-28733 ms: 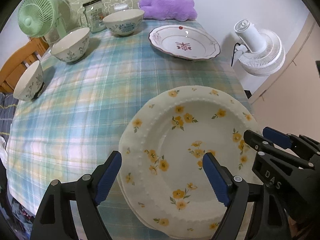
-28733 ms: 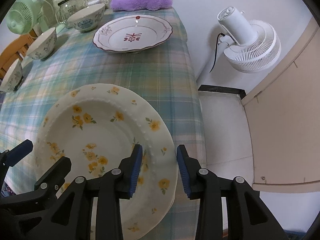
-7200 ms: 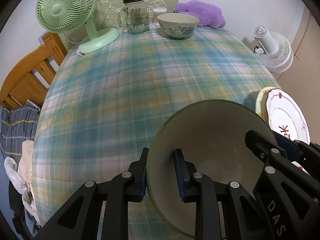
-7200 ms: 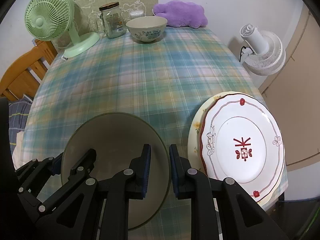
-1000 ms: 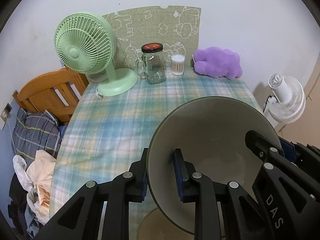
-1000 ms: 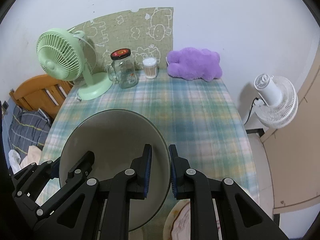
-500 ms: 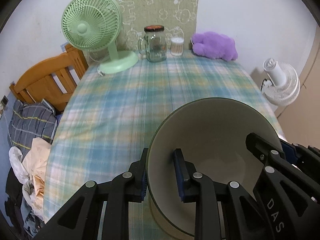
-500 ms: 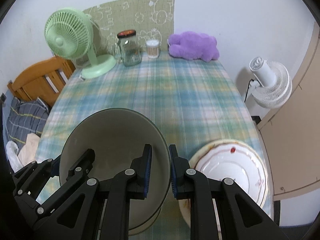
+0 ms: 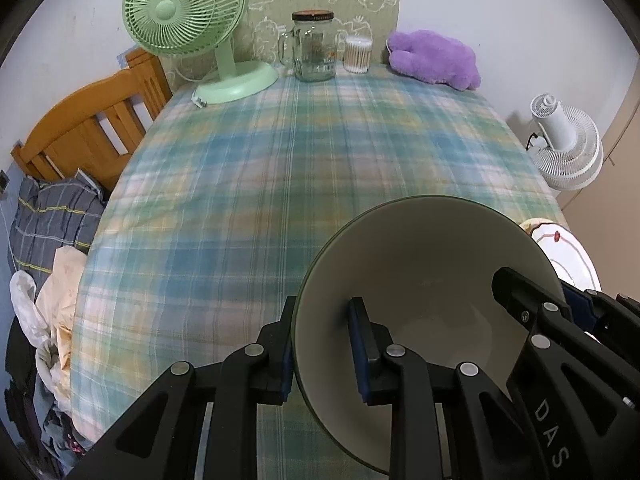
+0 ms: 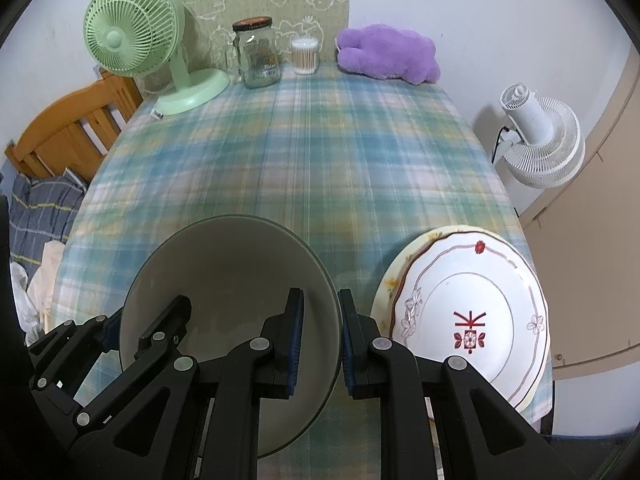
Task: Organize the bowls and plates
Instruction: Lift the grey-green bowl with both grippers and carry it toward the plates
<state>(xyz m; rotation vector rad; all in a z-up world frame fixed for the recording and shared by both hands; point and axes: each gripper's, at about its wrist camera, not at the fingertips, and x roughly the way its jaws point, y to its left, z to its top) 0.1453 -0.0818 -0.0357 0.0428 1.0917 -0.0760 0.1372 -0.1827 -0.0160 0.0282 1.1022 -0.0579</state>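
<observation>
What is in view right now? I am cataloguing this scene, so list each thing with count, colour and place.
bowl: one, cream inside, held at the near table edge
plates: two stacked, white with red pattern on top, right of the bowl
tablecloth: one, blue-green plaid, covering the table
desk fan: one, green, far left
jar: one, clear glass, far edge
cotton swab tub: one, clear, right of the jar
plush: one, purple, far right
floor fan: one, white, right of the table
chair: one, wooden, left
left gripper: black, clamps the bowl's left rim
right gripper: black, clamps its right rim
</observation>
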